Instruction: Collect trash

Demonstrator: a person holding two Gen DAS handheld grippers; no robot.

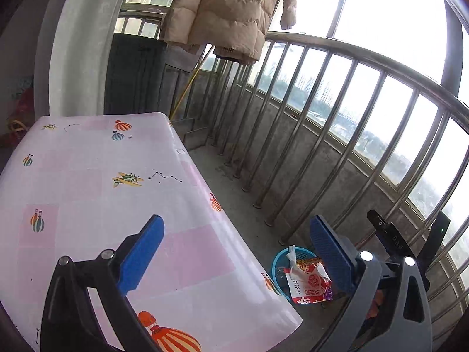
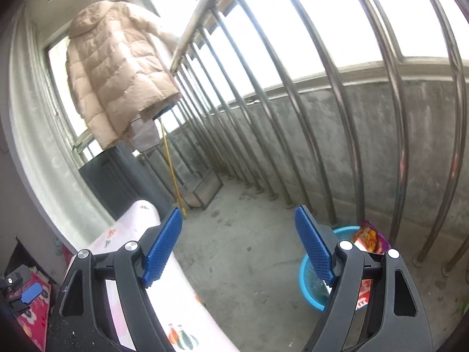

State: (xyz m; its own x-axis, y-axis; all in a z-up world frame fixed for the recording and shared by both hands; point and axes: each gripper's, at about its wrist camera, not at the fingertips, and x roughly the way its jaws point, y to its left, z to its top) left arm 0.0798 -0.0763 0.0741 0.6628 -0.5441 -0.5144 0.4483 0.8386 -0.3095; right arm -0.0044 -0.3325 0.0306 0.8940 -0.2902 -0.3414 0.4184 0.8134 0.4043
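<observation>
A blue plastic basket [image 1: 278,259] stands on the concrete floor beside the table and holds a red-and-white snack wrapper [image 1: 307,286] and a white tissue [image 1: 291,256]. My left gripper [image 1: 236,234] is open and empty, above the table's right edge. In the right wrist view the basket [image 2: 307,281] sits low right with an orange-purple wrapper [image 2: 370,234] at its far rim. My right gripper [image 2: 239,228] is open and empty, above the floor left of the basket.
A table with a pink balloon-print cloth [image 1: 96,187] fills the left. A steel railing [image 1: 322,117] runs along the balcony wall. A beige down jacket [image 1: 228,11] hangs at the far end above a dark cabinet [image 1: 134,73].
</observation>
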